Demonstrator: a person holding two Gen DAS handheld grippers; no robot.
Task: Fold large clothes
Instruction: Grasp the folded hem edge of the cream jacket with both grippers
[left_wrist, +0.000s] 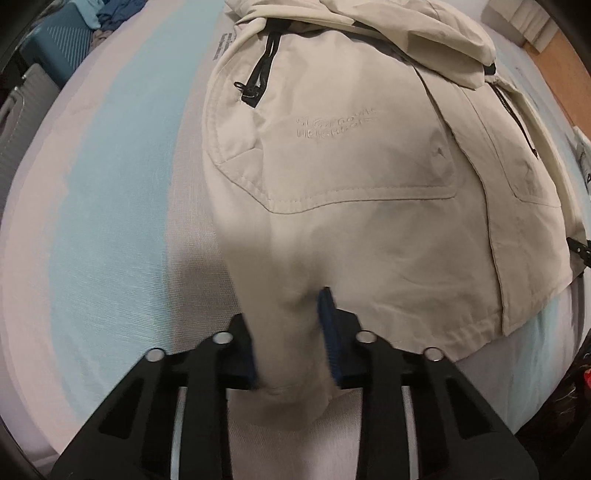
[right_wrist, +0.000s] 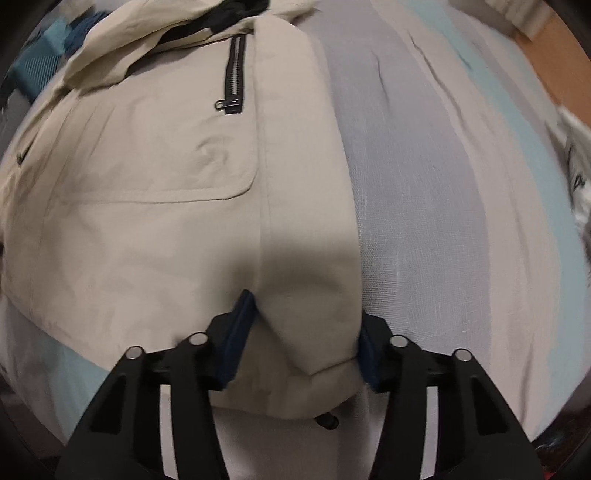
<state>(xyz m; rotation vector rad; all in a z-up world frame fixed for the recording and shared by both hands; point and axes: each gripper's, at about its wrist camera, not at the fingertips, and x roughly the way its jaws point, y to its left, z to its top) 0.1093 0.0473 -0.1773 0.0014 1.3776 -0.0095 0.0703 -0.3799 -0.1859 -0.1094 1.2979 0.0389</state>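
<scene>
A large beige jacket (left_wrist: 351, 166) lies spread on a bed sheet (left_wrist: 110, 221) striped in pale blue, grey and pink. It has black zip pockets (left_wrist: 258, 77) and a hood bunched at the far end. My left gripper (left_wrist: 290, 321) is shut on a pinched ridge of the jacket's near hem, blue pads (left_wrist: 328, 332) pressing both sides. In the right wrist view the same jacket (right_wrist: 147, 221) fills the left half. My right gripper (right_wrist: 304, 314) is shut on the puckered near corner of its hem, which sits by the sheet (right_wrist: 424, 221).
A teal basket (left_wrist: 62, 40) with blue clothes stands beyond the bed's far left corner. Wooden floor (right_wrist: 554, 55) shows past the bed's right edge. A white printed item (right_wrist: 576, 166) lies at the right margin. A black cord toggle (right_wrist: 327, 421) hangs under the hem.
</scene>
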